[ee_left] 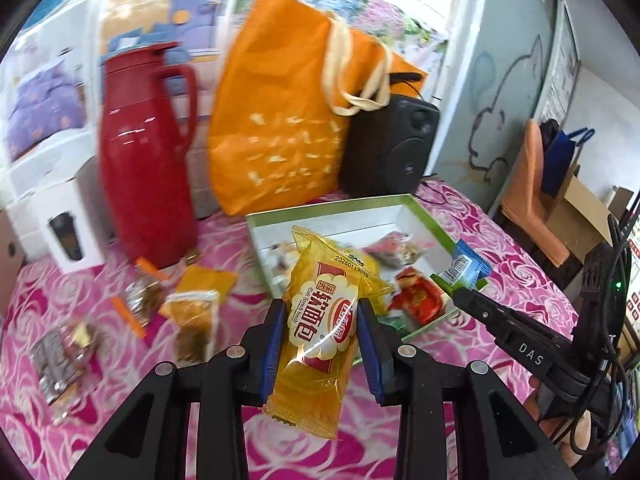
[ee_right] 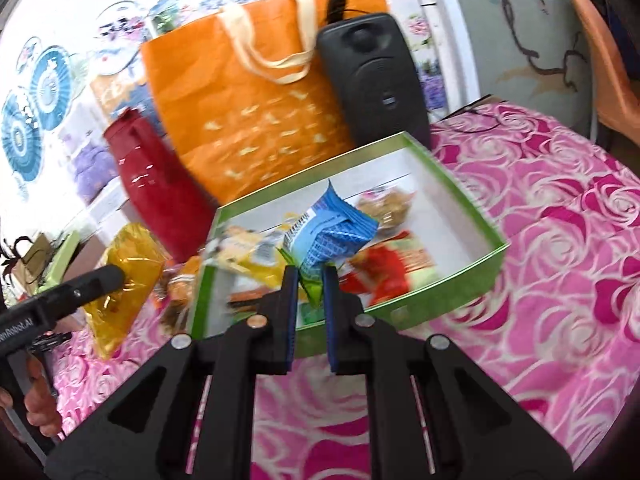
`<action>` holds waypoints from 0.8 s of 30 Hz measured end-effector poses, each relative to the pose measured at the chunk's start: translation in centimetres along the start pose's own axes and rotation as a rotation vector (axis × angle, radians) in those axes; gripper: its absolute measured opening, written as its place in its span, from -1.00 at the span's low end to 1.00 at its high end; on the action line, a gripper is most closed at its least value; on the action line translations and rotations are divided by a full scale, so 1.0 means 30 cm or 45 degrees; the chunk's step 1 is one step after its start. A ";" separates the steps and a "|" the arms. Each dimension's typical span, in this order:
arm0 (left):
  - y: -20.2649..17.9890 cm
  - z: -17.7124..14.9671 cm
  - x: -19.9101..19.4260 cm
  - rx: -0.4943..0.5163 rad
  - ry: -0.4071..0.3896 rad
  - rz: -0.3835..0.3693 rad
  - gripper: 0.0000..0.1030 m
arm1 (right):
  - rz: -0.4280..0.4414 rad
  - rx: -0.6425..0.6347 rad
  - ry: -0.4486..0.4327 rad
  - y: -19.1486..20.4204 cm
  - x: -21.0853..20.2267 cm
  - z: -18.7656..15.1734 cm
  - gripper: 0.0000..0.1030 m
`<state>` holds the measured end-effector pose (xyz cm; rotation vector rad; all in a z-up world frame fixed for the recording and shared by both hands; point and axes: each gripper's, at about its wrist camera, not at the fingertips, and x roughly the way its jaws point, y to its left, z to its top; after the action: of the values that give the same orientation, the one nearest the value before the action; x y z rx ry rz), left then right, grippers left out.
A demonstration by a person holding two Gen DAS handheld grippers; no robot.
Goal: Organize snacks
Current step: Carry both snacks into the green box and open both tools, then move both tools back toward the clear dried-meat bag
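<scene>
Yellow bread packet (ee_left: 320, 320) pinched upright between the blue pads of the left tongs (ee_left: 322, 320), low in the middle of the left wrist frame, raised above the pink rose-patterned table (ee_left: 500, 264). Blue-and-green snack packet (ee_right: 320, 240) clamped by its lower corner in the right tongs (ee_right: 311, 284), hanging over the near edge of the green box (ee_right: 480, 264) at mid-frame in the right wrist view. Inside the box, on its white floor: a red packet (ee_right: 376, 268), a brownish packet (ee_right: 384, 204) toward the back, and blurred yellow wrappers at its left. Left of the box, in the lower left of the left wrist frame, several loose brown and orange snack packets (ee_left: 188, 320) lying on the table. Behind, across the top: red jug (ee_left: 148, 152), orange bag (ee_left: 280, 120), black speaker (ee_left: 392, 144).
</scene>
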<state>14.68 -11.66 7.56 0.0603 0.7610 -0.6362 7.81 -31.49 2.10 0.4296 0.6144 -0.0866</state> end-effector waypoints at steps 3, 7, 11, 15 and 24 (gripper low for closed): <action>-0.075 0.035 0.072 0.042 0.016 -0.029 -0.32 | -0.036 0.025 0.000 -0.082 0.018 0.028 -0.73; -0.147 0.060 0.182 0.085 0.054 -0.037 -0.32 | -0.032 0.037 0.030 -0.161 0.060 0.054 -0.73; -0.163 0.052 0.255 0.085 0.100 -0.039 -0.30 | -0.006 -0.018 0.076 -0.171 0.111 0.048 -0.55; -0.141 0.035 0.266 0.022 0.091 0.045 0.68 | -0.089 -0.100 0.012 -0.161 0.107 0.021 0.54; -0.079 0.030 0.180 -0.092 -0.023 0.250 0.97 | -0.122 -0.156 0.019 -0.107 0.088 0.005 1.00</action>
<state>16.88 -16.61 5.08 0.0615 0.7493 -0.4220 9.39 -34.35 -0.49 0.2826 0.6510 -0.1362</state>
